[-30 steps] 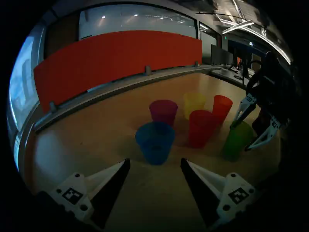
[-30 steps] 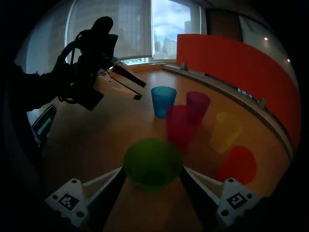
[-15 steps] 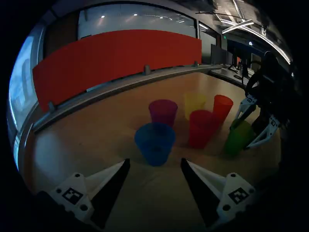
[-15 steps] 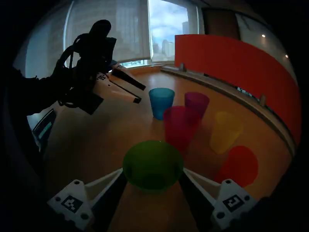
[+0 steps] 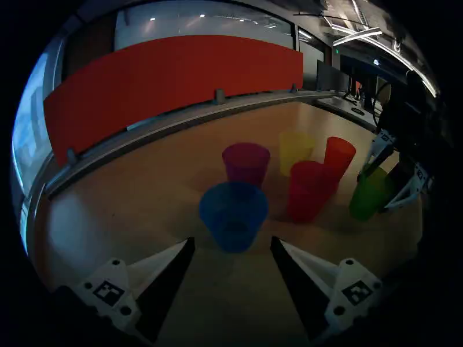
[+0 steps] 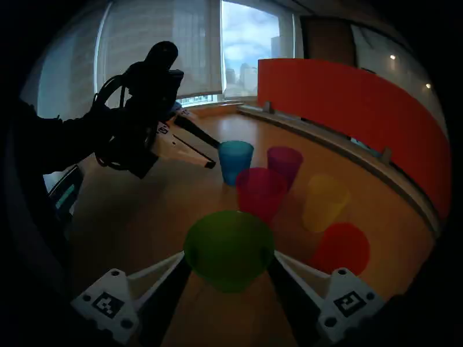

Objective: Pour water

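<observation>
Evidently the right gripper (image 6: 228, 256) pinches the green cup (image 6: 228, 237) mid-wall; light, thin plastic, probably crushable; the left gripper (image 5: 231, 242) gapes before the blue cup (image 5: 233, 213).

The wooden table (image 5: 144, 191) carries a blue cup (image 5: 233, 217), purple cup (image 5: 246, 163), red cup (image 5: 309, 191), yellow cup (image 5: 295, 150) and orange cup (image 5: 337, 156).

1 green cup (image 6: 229, 248), 5 other cups (image 5: 234, 215) and 2 claws (image 5: 231, 239) show.
</observation>
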Available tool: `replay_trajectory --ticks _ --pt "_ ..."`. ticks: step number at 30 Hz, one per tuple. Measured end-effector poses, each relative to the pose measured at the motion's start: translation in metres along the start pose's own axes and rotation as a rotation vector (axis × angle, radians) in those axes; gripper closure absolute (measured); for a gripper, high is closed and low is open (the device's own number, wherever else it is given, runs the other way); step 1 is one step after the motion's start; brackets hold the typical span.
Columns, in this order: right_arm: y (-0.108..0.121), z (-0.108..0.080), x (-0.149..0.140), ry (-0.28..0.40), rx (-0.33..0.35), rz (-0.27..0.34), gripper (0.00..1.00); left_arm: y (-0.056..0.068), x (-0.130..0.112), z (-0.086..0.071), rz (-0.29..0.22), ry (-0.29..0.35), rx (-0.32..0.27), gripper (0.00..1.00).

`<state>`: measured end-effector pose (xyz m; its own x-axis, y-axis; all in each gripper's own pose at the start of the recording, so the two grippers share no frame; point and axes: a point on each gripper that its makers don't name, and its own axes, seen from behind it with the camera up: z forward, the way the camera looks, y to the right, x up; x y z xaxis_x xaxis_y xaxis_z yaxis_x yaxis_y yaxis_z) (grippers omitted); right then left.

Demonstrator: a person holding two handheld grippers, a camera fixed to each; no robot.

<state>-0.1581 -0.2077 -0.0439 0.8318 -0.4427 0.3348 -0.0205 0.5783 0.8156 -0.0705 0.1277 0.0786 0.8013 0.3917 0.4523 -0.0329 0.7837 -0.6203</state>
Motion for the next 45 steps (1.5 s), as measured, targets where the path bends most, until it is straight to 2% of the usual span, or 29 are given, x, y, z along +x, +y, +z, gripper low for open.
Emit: replay_trajectory --ticks 18,25,33,45 --pt "0.011 -0.012 -0.009 -0.001 -0.02 0.009 0.11 0.0 0.016 0.033 -0.013 -0.011 -0.024 0.03" --pt "0.014 -0.015 -0.011 -0.003 -0.026 0.013 0.11 -0.001 0.02 0.036 -0.001 0.004 -0.019 0.03" --pt "0.015 -0.016 -0.014 -0.006 -0.031 0.011 0.1 0.001 0.021 0.039 0.028 0.003 -0.009 0.13" --pt "0.015 -0.018 -0.01 0.004 -0.037 0.012 0.11 0.005 0.02 0.036 0.008 -0.004 -0.037 0.14"
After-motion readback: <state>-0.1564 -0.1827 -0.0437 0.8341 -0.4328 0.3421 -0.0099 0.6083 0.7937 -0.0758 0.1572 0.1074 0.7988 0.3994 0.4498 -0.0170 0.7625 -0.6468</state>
